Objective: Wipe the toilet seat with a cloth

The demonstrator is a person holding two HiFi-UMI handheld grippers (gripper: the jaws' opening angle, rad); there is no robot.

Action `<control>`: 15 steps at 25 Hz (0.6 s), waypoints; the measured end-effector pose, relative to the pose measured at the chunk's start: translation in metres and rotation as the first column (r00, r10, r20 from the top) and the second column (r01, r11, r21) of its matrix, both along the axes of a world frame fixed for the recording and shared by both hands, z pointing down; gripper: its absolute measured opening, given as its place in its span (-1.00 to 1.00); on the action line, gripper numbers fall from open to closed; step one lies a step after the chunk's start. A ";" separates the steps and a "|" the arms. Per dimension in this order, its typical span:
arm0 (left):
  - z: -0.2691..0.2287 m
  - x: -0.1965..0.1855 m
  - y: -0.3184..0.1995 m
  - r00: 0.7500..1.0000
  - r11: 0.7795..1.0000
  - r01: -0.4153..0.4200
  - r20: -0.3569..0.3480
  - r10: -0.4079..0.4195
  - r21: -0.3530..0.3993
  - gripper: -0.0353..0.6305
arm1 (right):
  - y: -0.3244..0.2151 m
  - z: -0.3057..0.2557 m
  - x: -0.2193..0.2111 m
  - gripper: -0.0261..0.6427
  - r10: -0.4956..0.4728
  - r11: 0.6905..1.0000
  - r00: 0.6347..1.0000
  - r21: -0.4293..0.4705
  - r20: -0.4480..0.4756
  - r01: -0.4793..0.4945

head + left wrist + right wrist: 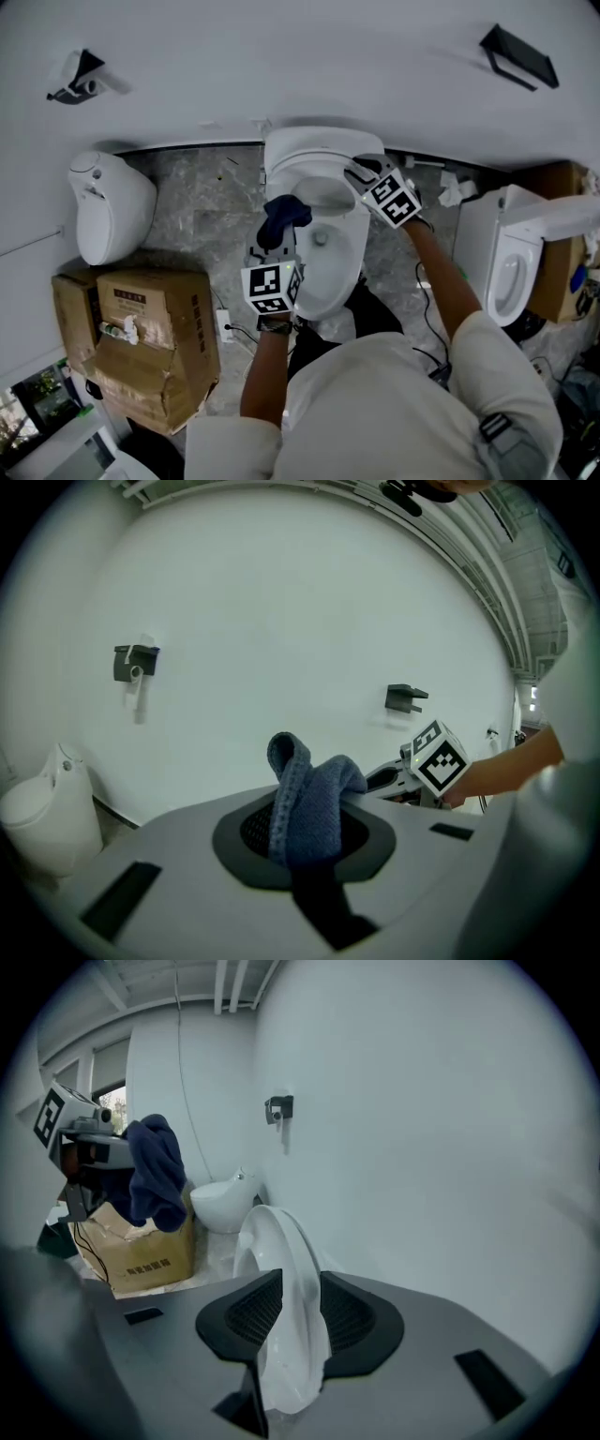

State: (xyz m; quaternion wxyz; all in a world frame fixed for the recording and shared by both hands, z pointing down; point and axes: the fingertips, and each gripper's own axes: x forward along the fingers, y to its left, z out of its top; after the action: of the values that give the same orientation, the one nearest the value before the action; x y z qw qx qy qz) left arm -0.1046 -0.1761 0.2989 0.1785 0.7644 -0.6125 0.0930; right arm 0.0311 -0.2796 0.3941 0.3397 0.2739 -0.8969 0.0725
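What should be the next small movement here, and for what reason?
Probably lower the left gripper until the blue cloth meets the toilet seat. The cloth is clamped in its jaws but hangs above the seat without touching it, and the raised toilet lid stands between the right gripper's jaws, out of the way.

White wall (281, 66) at twelve o'clock; grey marbled floor (206, 220) centrally; cardboard boxes (141, 347) at eight o'clock.

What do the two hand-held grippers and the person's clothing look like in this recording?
The left gripper and right gripper each have a grey body, dark ribbed pads on the fingers, and a white cube with black square markers. The person wears a pale shirt.
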 end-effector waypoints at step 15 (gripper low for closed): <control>-0.008 -0.046 0.051 0.997 0.997 0.077 -0.016 -0.077 0.001 -0.76 | -0.007 0.014 -0.004 -0.53 -0.025 0.983 0.976 0.172 -0.216 0.063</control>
State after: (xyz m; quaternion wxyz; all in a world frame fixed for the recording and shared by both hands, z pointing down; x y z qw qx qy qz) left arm -0.1505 -0.1251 0.2910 0.1862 0.7411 -0.6402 0.0792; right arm 0.0267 -0.2866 0.4079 0.4092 0.2893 -0.8642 -0.0454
